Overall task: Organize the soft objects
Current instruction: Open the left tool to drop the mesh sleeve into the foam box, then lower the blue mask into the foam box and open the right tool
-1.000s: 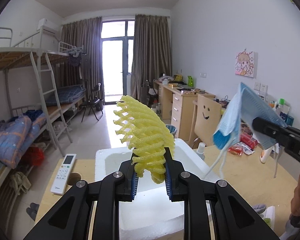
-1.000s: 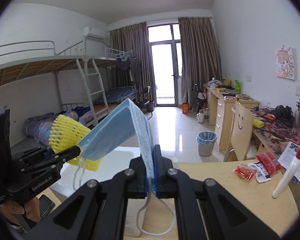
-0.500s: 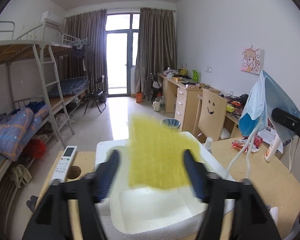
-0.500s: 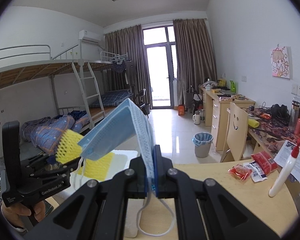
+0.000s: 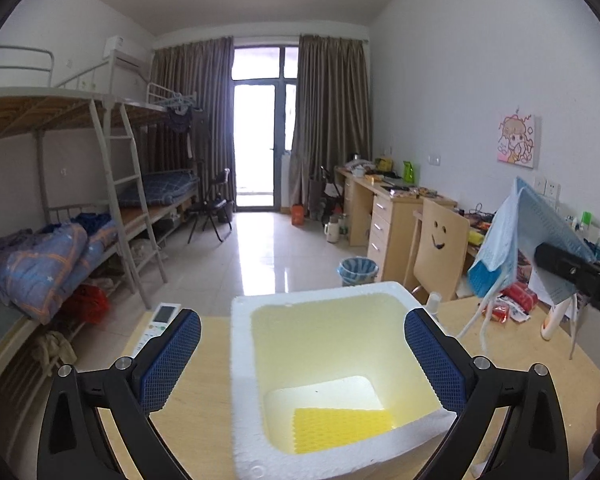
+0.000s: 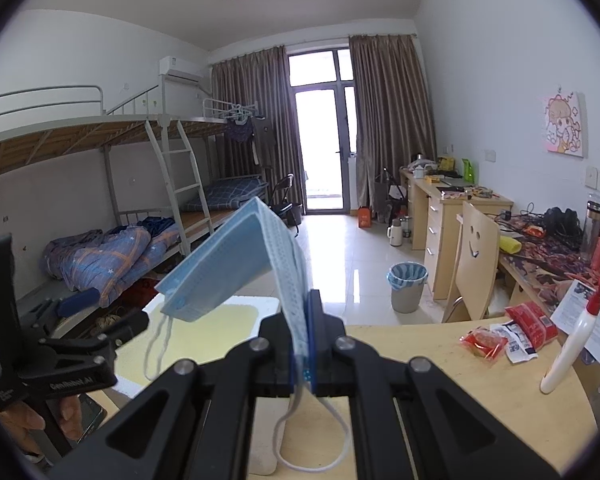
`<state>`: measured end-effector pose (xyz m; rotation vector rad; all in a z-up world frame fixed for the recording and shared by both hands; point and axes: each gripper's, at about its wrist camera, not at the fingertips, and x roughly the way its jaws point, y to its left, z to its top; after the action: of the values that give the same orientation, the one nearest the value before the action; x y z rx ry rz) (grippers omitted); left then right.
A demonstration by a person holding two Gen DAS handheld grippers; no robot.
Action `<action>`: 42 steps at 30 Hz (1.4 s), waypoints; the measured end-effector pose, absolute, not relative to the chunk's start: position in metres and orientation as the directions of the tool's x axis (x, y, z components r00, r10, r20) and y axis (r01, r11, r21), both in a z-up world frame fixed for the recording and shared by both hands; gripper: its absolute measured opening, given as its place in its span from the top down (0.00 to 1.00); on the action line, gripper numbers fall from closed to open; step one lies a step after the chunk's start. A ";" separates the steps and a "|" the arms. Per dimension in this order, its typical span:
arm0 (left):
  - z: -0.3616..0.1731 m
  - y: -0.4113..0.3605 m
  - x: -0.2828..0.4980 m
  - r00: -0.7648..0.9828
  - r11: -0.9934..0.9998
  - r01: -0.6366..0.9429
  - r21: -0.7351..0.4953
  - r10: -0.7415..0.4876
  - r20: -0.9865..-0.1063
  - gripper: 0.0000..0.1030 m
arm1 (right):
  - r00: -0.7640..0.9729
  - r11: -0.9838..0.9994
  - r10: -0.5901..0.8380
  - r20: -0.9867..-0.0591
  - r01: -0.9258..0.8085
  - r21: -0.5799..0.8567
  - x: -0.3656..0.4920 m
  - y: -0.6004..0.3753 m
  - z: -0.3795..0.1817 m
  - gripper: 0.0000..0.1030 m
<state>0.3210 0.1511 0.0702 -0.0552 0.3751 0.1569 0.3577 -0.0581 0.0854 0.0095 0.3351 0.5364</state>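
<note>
Yellow mesh [image 5: 342, 428] in foam box [image 5: 242, 360] — left tool [image 5: 302, 354] opening, empty.

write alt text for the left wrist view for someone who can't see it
The left gripper, jaws opening with nothing between them, hangs over a white foam box on a wooden table; a yellow foam net lies at the box bottom. At right, the right gripper holds up a blue face mask.

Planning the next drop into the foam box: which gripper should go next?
Right: the right gripper is shut on the face mask, while the left gripper, opening and empty, hangs over the foam box.
</note>
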 end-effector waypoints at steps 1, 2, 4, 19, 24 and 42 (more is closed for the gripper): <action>0.072 0.150 0.318 0.920 0.986 -0.167 -0.022 0.148 -0.362 0.01 | 0.805 0.859 0.506 -0.310 -0.502 0.098 0.358 -0.057 0.085 0.93; 0.074 0.151 0.315 0.922 0.985 -0.170 -0.018 0.153 -0.355 0.01 | 0.804 0.858 0.508 -0.310 -0.504 0.098 0.358 -0.056 0.085 0.93; 0.075 0.152 0.308 0.925 0.981 -0.193 -0.009 0.179 -0.335 0.01 | 0.801 0.855 0.511 -0.312 -0.510 0.093 0.359 -0.052 0.084 0.93; 0.079 0.192 0.281 0.896 0.934 -0.354 0.056 0.356 -0.266 0.01 | 0.733 0.791 0.599 -0.321 -0.606 0.092 0.360 -0.003 0.081 0.93; 0.076 0.207 0.270 0.887 0.923 -0.381 0.045 0.379 -0.265 0.01 | 0.705 0.762 0.632 -0.322 -0.640 0.096 0.359 0.016 0.079 0.93; 0.067 0.209 0.268 0.890 0.929 -0.370 0.026 0.362 -0.276 0.01 | 0.702 0.796 0.581 -0.411 -0.596 0.106 0.375 0.022 0.063 0.81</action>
<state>0.2685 0.2094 0.0669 -0.0272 0.2816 0.3802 0.3749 0.0224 0.0631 -0.0362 0.4452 0.6552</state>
